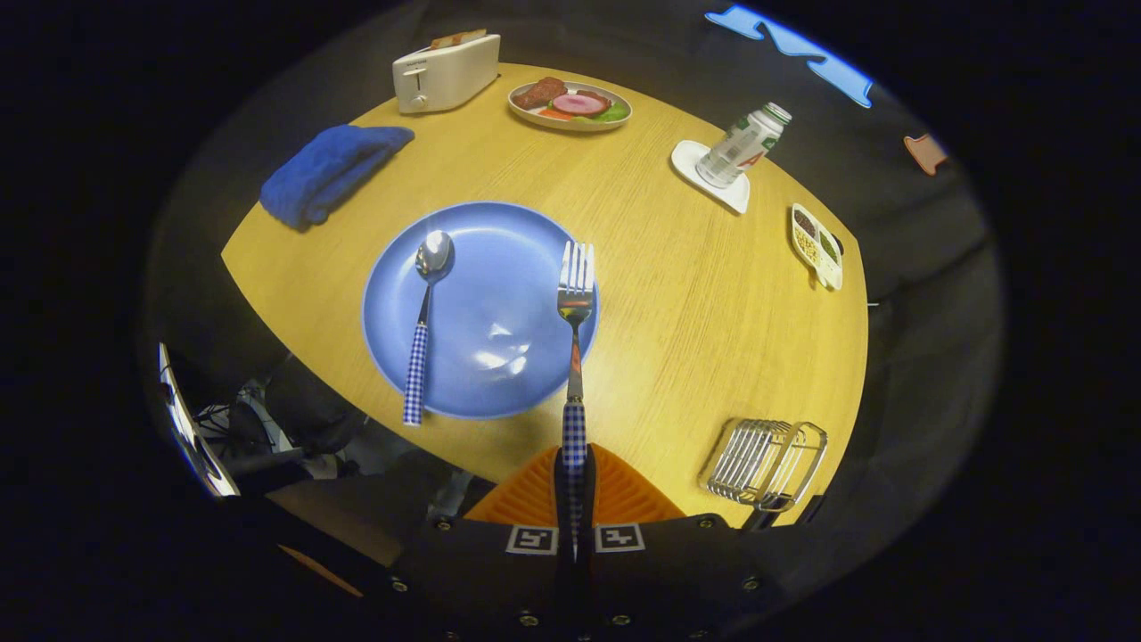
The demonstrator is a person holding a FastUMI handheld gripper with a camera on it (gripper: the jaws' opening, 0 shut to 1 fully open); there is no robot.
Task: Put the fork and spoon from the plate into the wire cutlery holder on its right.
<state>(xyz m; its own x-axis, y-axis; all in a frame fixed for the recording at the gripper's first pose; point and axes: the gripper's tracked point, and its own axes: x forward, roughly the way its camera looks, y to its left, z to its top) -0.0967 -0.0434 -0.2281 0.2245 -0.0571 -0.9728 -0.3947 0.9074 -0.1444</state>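
My tongs point(574, 481) are closed on the fork point(575, 348): both fingers point(526, 495) press the checked handle between them, with no gap left. The fork points straight ahead from the fingers, tines forward, over the right rim of the blue plate point(486, 267); I cannot tell whether its tines touch the plate or hang just above it.

The spoon point(423, 321) lies on the left side of the plate, bowl forward, its checked handle crossing the near rim and sticking out past it.

The holder point(767, 464) sits on the tabletop point(677, 321) to the right of my fingers, near the tabletop's near edge and well apart from the plate. I see no cutlery in it.

Beyond the plate, a folded blue towel point(330, 174) lies at the left. A white toaster point(446, 71) with bread in its slots stands at the far edge. Beside it is a small dish point(570, 105) of food. To the right, a bottle point(742, 147) stands on a white coaster point(713, 178), and further right is a small tray point(816, 245) with 3 filled compartments, close to the right edge.
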